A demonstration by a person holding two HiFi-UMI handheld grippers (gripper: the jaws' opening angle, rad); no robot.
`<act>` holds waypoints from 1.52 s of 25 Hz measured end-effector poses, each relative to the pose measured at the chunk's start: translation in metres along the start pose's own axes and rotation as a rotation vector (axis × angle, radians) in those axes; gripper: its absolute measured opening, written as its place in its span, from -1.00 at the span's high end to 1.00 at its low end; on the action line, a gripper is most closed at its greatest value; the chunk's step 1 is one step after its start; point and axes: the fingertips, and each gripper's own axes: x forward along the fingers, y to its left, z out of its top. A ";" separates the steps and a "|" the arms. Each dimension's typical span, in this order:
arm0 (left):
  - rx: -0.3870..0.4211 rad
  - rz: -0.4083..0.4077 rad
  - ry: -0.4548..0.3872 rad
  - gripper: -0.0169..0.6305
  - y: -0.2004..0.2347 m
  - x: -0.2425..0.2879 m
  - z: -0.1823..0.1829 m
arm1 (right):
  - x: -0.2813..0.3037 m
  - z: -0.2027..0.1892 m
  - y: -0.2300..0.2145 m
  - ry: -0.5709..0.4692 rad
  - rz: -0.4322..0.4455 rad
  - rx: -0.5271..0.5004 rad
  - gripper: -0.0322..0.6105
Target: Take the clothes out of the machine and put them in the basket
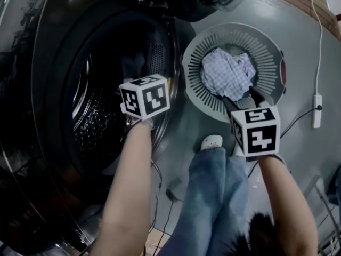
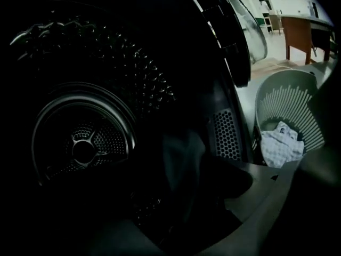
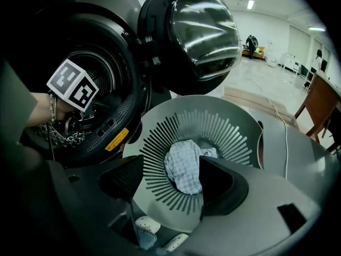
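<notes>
Left of the basket (image 1: 198,87), the left gripper (image 2: 176,192) faces into the machine (image 1: 101,116), jaws apart and empty. A dark garment (image 2: 184,153) hangs just ahead, so clamp a thick fold. Above the basket, the right gripper (image 1: 242,100) gapes empty over the checked cloth (image 1: 226,73).

There is one washing machine (image 1: 64,89), one basket (image 1: 194,84) and one power strip (image 1: 317,111). I count one checked cloth (image 1: 226,73) in the basket, one dark garment (image 2: 184,153) in the drum, two white shoes (image 3: 146,225) and two grippers: left gripper (image 2: 170,196), right gripper (image 1: 242,100)
</notes>
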 end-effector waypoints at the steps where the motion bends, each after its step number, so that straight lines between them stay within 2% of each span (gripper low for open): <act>1: 0.011 0.013 0.002 -0.33 0.004 0.005 0.000 | 0.005 0.005 0.004 0.004 0.002 -0.006 -0.07; 5: 0.059 0.038 0.032 -0.39 0.011 0.025 -0.003 | 0.029 0.021 0.027 0.036 0.028 -0.068 -0.07; 10: 0.069 0.036 0.127 -0.39 0.014 0.055 -0.023 | 0.047 0.032 0.054 0.044 0.081 -0.098 -0.07; 13: 0.139 0.047 0.141 -0.37 0.013 0.075 -0.025 | 0.052 0.036 0.060 0.032 0.101 -0.116 -0.08; 14: 0.162 0.035 0.143 -0.24 0.010 0.080 -0.024 | 0.053 0.035 0.059 0.031 0.101 -0.118 -0.08; 15: 0.175 0.018 0.144 0.04 0.006 0.083 -0.022 | 0.054 0.035 0.058 0.031 0.097 -0.116 -0.08; 16: 0.173 0.003 0.142 0.54 0.002 0.083 -0.020 | 0.053 0.035 0.055 0.030 0.091 -0.112 -0.08; 18: 0.136 -0.009 0.130 0.64 -0.004 0.074 -0.014 | 0.049 0.033 0.047 0.030 0.082 -0.104 -0.07; 20: 0.101 -0.014 0.110 0.66 -0.009 0.057 -0.009 | 0.043 0.030 0.040 0.030 0.080 -0.103 -0.07; 24: 0.099 -0.060 0.067 0.67 -0.026 0.027 -0.001 | 0.027 0.026 0.028 0.030 0.057 -0.100 -0.07; 26: 0.074 -0.090 0.057 0.68 -0.032 0.011 -0.001 | 0.017 0.024 0.024 0.029 0.045 -0.090 -0.07; 33: 0.026 -0.218 0.033 0.69 -0.052 -0.058 0.009 | -0.031 0.018 0.022 0.043 0.035 -0.075 -0.07; 38: 0.002 -0.332 -0.016 0.69 -0.075 -0.101 0.031 | -0.060 0.010 0.007 0.047 -0.001 -0.035 -0.06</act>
